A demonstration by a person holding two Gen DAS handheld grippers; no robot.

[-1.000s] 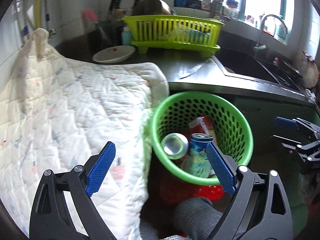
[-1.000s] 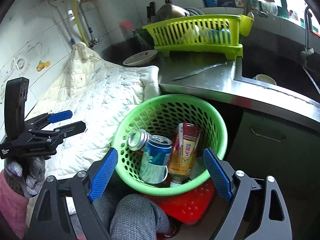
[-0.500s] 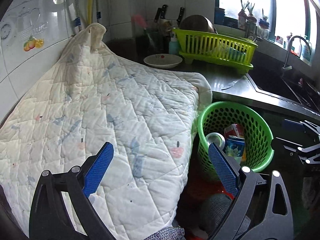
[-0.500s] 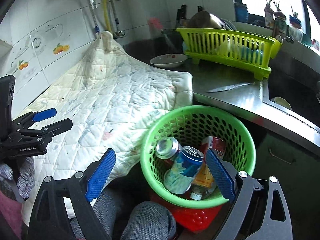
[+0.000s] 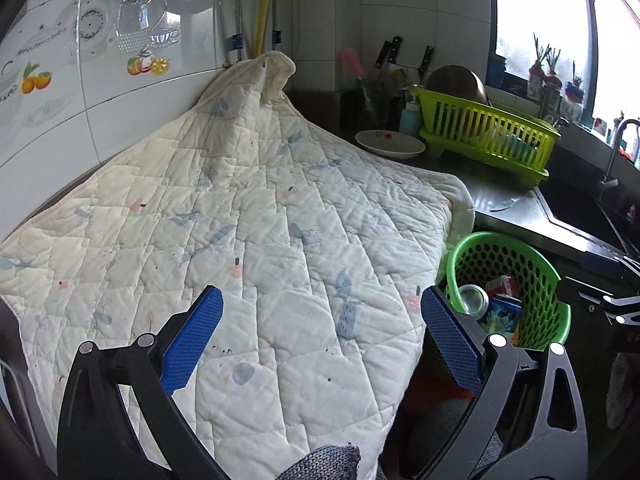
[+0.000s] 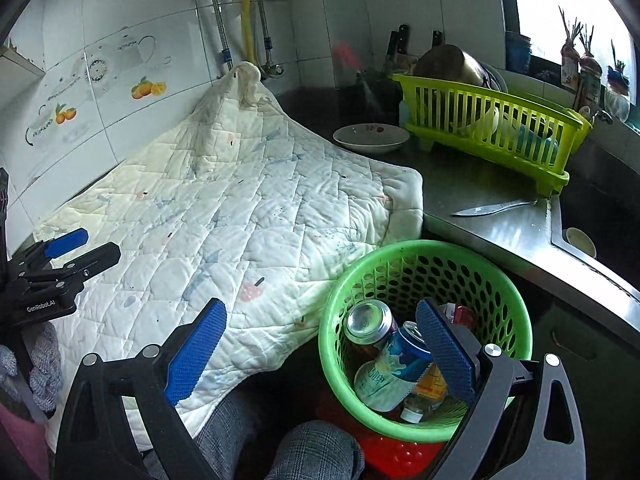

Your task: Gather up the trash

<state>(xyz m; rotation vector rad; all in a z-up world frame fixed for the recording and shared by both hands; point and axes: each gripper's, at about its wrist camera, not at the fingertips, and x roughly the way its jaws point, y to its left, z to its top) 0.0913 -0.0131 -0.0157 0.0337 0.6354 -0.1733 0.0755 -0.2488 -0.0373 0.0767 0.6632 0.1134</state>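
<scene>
A dark bench (image 6: 472, 184) with a steel edge runs along the tiled wall to a sink at the right. A cream quilted cloth (image 6: 240, 216) covers its left part, one corner hitched up against the wall pipes and its front edge hanging over; just beyond the cloth sits a white shallow bowl (image 6: 370, 138), beside it a lime-green dish rack (image 6: 492, 136), and a knife (image 6: 490, 209) lies flat near the sink. Below the bench edge, a green perforated basket (image 6: 424, 264) stands on something red (image 6: 396, 456) and touches the hanging cloth.
</scene>
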